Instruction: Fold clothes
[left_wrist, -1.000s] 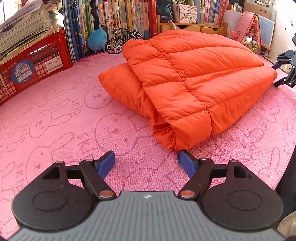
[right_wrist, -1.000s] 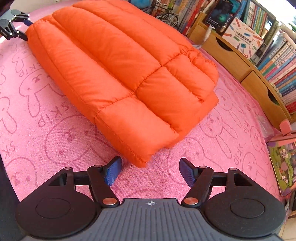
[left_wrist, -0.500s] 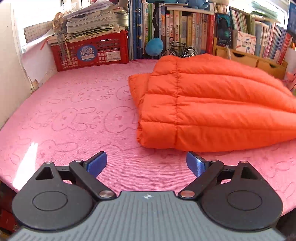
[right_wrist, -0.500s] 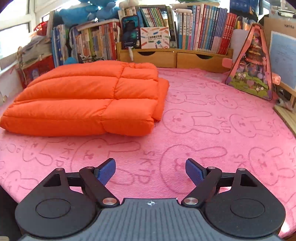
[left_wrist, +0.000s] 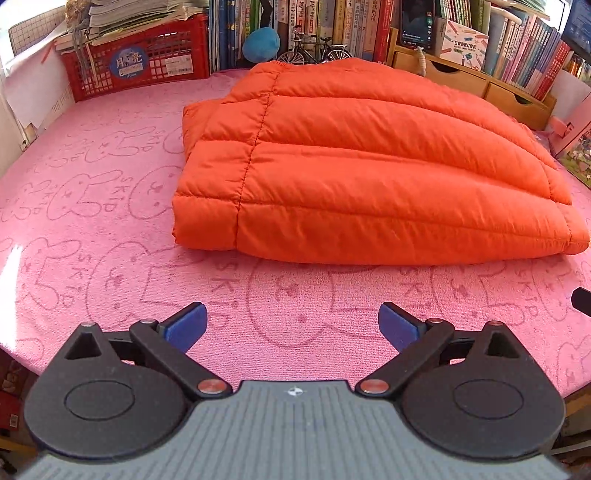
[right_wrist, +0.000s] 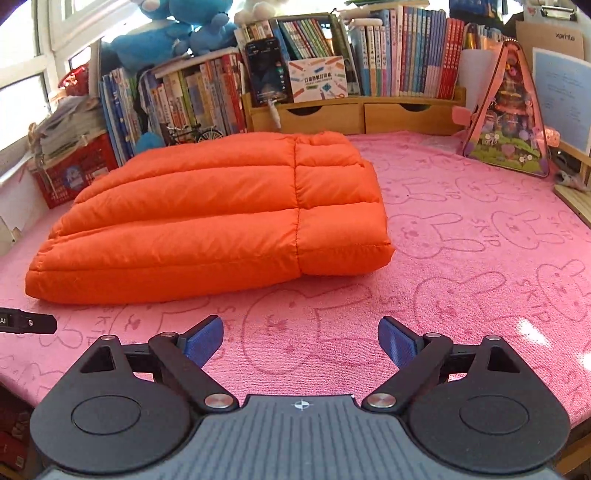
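Lying ahead of both grippers on the pink rabbit-print cloth (left_wrist: 92, 266), the orange puffer jacket (left_wrist: 351, 177) sits as a compact, layered bundle, its quilted channels and long axis running across both views; this is how a finished fold would look, though one more fold could also follow.

The left gripper (left_wrist: 291, 325) hovers low over the cloth with its blue pads spread wide and nothing between them; the right gripper (right_wrist: 301, 339) is likewise spread and empty. From the left view the bundle lies straight ahead and a little to the right, its stitched short end toward the left; from the right view it lies ahead and to the left, its squared end (right_wrist: 340, 206) nearer that gripper. Neither touches it; a strip of bare cloth separates each from the near edge, and neither is clearly closer.

A second ago both grippers were right at the jacket's corners, tilted down over it; half a second ago they had drawn back and levelled; now the bundle looks unchanged in shape, the grippers well clear, red crate (left_wrist: 140, 59) and bookshelf (right_wrist: 369, 74) showing behind.
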